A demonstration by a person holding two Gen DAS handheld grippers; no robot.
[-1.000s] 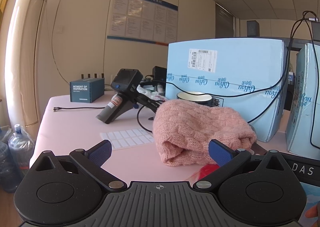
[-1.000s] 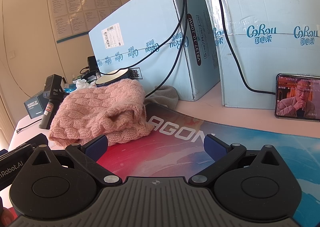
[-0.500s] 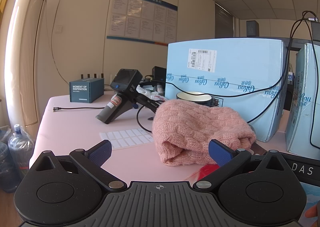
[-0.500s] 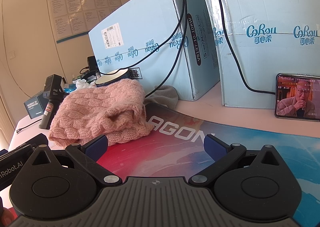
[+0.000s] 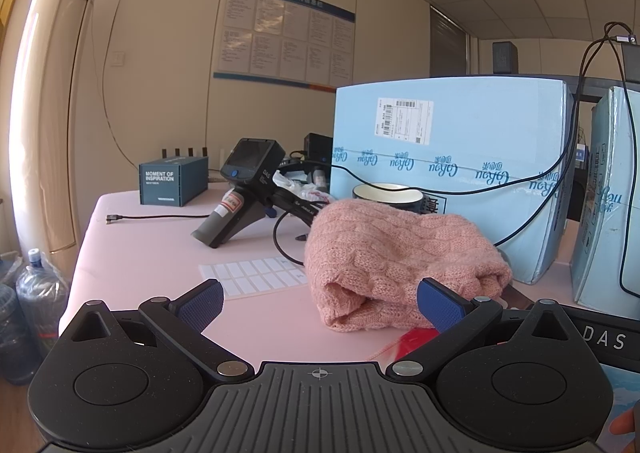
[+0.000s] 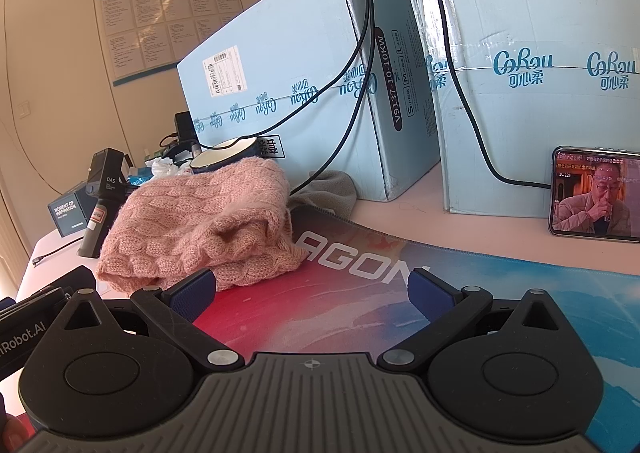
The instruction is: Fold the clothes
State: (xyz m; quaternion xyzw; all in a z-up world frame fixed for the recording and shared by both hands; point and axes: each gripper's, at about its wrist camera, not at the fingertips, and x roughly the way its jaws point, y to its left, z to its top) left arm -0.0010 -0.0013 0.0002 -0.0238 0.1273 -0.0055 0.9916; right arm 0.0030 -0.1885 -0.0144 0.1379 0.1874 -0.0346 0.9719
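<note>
A pink cable-knit sweater point(image 5: 396, 261) lies folded in a thick bundle on the table, partly on a printed desk mat point(image 6: 360, 293). It also shows in the right wrist view point(image 6: 200, 225). My left gripper point(image 5: 320, 303) is open and empty, just short of the bundle's near edge. My right gripper point(image 6: 312, 291) is open and empty above the mat, to the right of the sweater. Neither gripper touches the cloth.
Two light blue cartons point(image 6: 304, 93) point(image 6: 532, 65) stand behind the sweater with black cables over them. A phone point(image 6: 596, 199) leans on the right carton. A mug point(image 5: 388, 195), a black handheld device point(image 5: 240, 193), a dark box point(image 5: 174, 181) and a label sheet point(image 5: 252, 273) lie on the pink table.
</note>
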